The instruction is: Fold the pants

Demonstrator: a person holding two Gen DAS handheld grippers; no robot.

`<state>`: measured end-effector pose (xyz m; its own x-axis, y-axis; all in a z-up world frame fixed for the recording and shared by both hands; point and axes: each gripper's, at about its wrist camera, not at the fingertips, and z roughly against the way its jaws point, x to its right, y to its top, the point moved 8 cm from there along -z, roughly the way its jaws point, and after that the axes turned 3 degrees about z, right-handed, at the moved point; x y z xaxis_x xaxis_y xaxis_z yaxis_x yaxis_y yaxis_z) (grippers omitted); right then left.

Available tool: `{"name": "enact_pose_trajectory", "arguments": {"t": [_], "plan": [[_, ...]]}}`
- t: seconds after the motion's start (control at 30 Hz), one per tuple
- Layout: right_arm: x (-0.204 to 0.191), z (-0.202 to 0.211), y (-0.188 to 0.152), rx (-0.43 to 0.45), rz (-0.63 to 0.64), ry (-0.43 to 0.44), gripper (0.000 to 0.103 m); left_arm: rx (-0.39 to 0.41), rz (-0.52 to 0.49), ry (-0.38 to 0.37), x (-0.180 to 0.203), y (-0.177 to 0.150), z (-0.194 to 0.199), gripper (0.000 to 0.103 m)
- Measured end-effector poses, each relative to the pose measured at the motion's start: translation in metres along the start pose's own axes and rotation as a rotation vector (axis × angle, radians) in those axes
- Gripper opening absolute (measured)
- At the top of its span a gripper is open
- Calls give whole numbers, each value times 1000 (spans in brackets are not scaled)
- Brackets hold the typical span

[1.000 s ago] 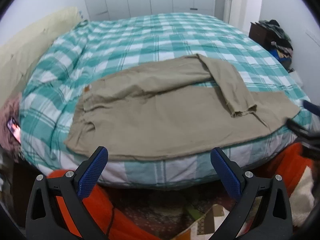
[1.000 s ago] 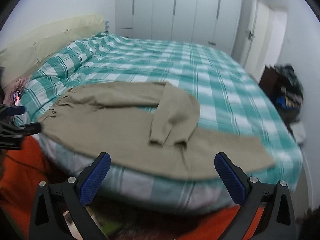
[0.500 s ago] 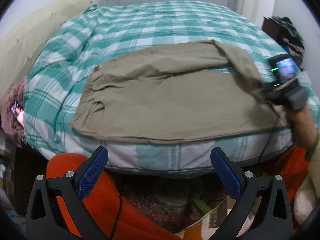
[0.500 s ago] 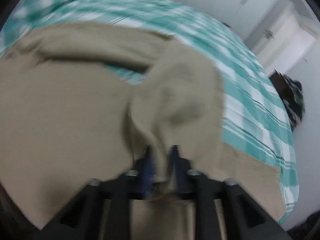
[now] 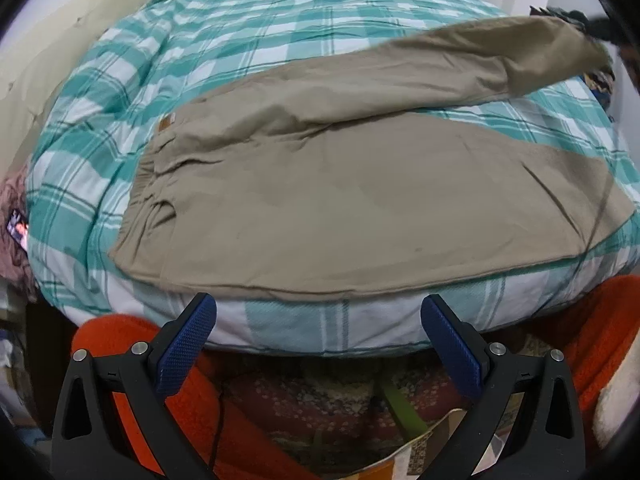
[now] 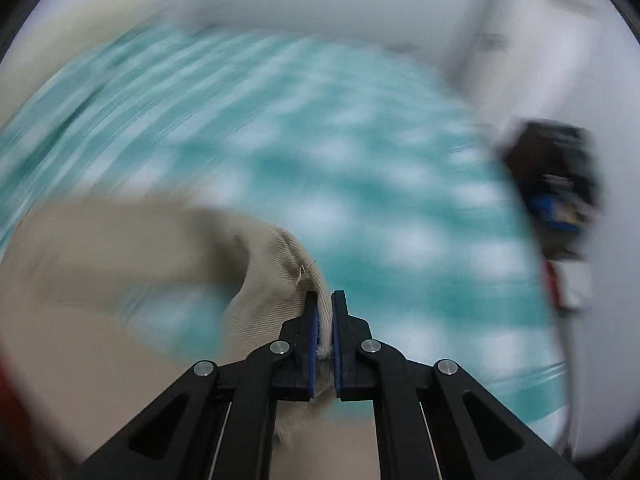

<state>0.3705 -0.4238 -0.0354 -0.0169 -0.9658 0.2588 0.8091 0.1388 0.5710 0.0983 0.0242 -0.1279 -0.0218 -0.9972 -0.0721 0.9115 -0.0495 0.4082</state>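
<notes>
Khaki pants (image 5: 340,192) lie across the near part of a bed, waistband to the left. The near leg lies flat along the bed edge. The far leg (image 5: 500,60) is lifted and stretched out to the right. My right gripper (image 6: 325,304) is shut on the cuff of that leg (image 6: 280,272); its view is blurred by motion. In the left wrist view only a dark blur shows at the leg's end. My left gripper (image 5: 318,336) is open and empty, below the bed's near edge, apart from the pants.
The bed has a teal and white checked cover (image 5: 280,24). A cream pillow (image 5: 48,60) lies at the left. Orange fabric (image 5: 120,336) and a patterned rug (image 5: 320,412) lie below the bed edge. Dark furniture with clutter (image 6: 560,184) stands at the right.
My right gripper closed on the folded-over cuff and pulled it up and to the right, unfolding the far leg. My left gripper stayed open and moved closer to the bed.
</notes>
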Motion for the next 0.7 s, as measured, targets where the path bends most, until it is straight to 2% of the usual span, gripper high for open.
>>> {"name": "enact_pose_trajectory", "arguments": {"t": [0.03, 0.07, 0.13, 0.17, 0.23, 0.33, 0.43, 0.5, 0.63, 0.7], "plan": [[46, -13, 24, -3, -93, -70, 31, 7, -1, 6, -1, 0, 1, 102], [77, -22, 33, -16, -157, -132, 50, 12, -1, 12, -2, 0, 2, 102], [127, -33, 29, -30, -250, -235, 51, 12, 4, 24, -5, -3, -2, 102], [136, -37, 17, -29, -291, -226, 51, -1, 9, 30, -7, -5, -9, 102], [133, -49, -11, -34, -354, -138, 51, -50, 18, 27, -7, -8, -25, 102], [95, -94, -82, -139, -479, 124, 49, -117, 22, -10, 3, -10, -41, 102], [50, -140, -130, -201, -672, 399, 45, -119, -8, -18, 17, -8, -40, 102], [34, -161, -134, -172, -746, 478, 45, -106, -30, -2, 21, -7, -38, 102], [22, -200, -105, -84, -902, 553, 45, -120, -32, 29, 18, -7, -45, 102], [10, -213, -87, -104, -913, 597, 45, -146, -23, 37, 16, -7, -54, 102]]}}
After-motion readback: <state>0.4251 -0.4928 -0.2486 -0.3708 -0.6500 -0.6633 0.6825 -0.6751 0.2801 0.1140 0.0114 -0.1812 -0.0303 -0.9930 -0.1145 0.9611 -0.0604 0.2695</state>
